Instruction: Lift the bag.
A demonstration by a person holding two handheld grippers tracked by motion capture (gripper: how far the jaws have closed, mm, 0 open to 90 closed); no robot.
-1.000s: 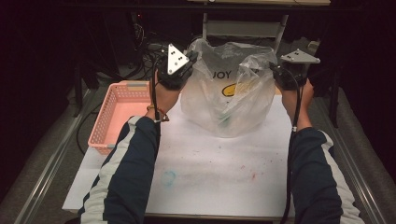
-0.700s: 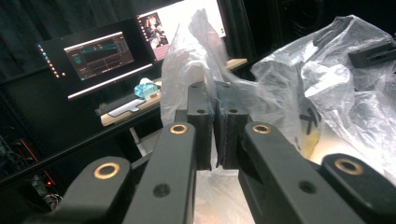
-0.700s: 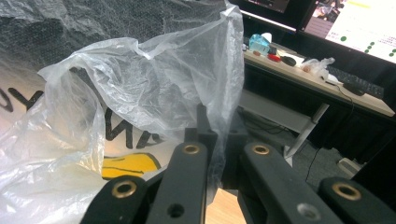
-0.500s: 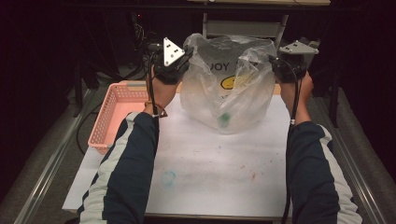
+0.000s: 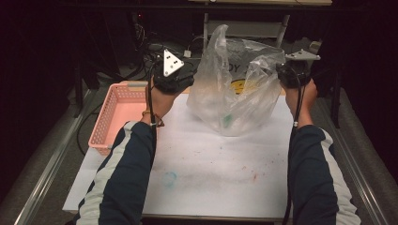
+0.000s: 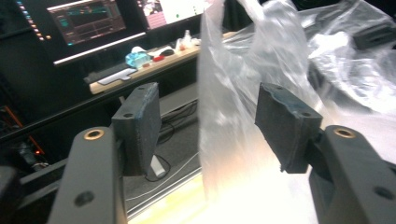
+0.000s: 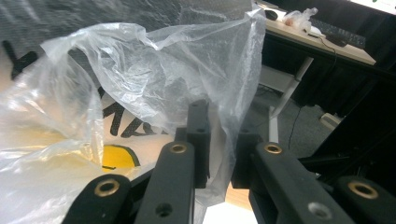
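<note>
While the bag (image 5: 234, 93) is standing at the table's (image 5: 211, 178) far edge, the right gripper (image 7: 219, 154) is pinching its right rim, and the left gripper (image 6: 205, 121) is gaping wide around the left rim, gripping nothing.

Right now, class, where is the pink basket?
In the high view, the pink basket sits at the table's left edge, beside the person's left forearm, left of the plastic bag.

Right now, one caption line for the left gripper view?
Left gripper open, a strip of clear plastic bag hanging between its jaws.
</note>
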